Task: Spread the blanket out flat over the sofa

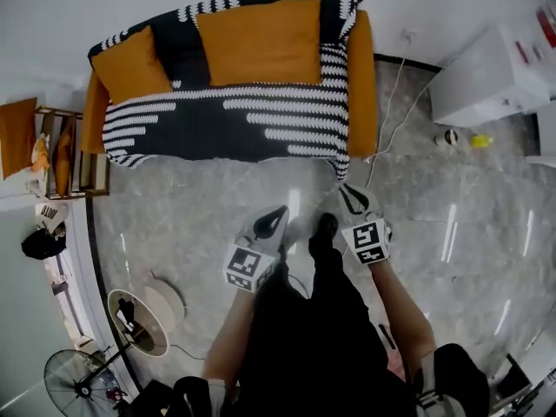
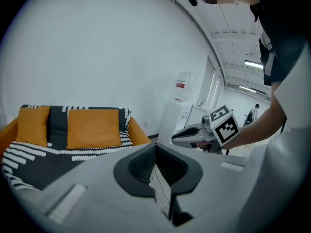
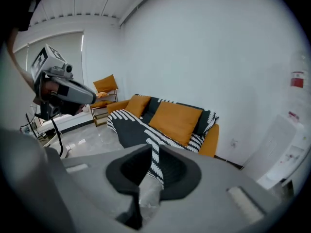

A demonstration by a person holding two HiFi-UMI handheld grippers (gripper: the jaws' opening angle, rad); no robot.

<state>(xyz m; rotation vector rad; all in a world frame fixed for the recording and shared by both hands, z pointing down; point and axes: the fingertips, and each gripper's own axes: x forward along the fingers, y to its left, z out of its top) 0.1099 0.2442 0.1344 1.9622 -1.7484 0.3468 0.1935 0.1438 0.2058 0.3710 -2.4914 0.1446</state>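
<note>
The black-and-white striped blanket lies spread over the seat and back of the orange sofa, and its front edge hangs toward the floor. Two orange cushions rest on it against the backrest. Both grippers are held close to the person's body, well short of the sofa, and neither touches the blanket. My left gripper is shut with nothing in it, its tips meeting in its own view. A gap shows between the jaws of my right gripper, which is open and empty.
Grey glossy floor lies between me and the sofa. A white cabinet stands at the right, with a white cable running down beside the sofa's arm. A wooden rack sits left of the sofa. A round stand and a fan are at the lower left.
</note>
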